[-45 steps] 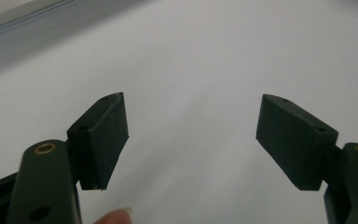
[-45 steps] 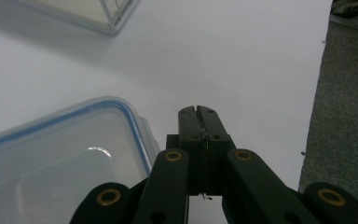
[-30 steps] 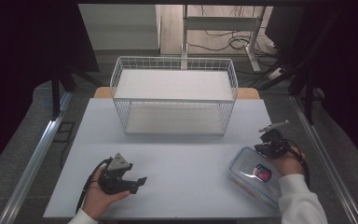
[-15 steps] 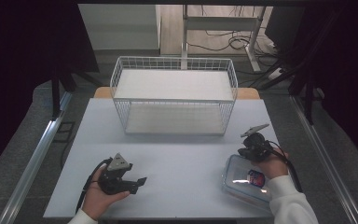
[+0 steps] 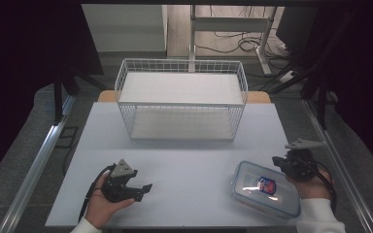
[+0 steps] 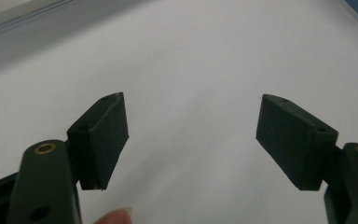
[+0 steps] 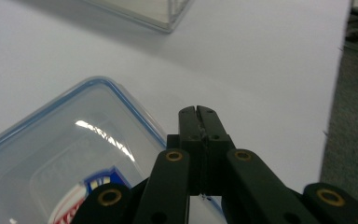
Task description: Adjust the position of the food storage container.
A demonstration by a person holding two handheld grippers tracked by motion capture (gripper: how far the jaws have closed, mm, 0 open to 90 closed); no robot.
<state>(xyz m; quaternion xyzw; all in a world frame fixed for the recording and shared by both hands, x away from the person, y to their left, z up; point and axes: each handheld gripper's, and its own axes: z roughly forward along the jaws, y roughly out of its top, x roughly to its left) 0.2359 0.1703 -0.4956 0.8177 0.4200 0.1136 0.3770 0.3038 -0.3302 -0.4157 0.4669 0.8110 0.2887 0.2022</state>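
Right gripper view: the right gripper [image 7: 198, 111], jaws together, sits just beside the plastic container [image 7: 70, 154]; it looks light, rigid and slick, best gripped at its rim. The left gripper [image 6: 192, 135] gapes apart.

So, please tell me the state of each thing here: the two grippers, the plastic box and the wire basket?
Left gripper: open, holding nothing, low over the table.
Right gripper: shut, holding nothing, at the box's edge.
Plastic box: lid on, flat on the table.
Wire basket: upright, empty.
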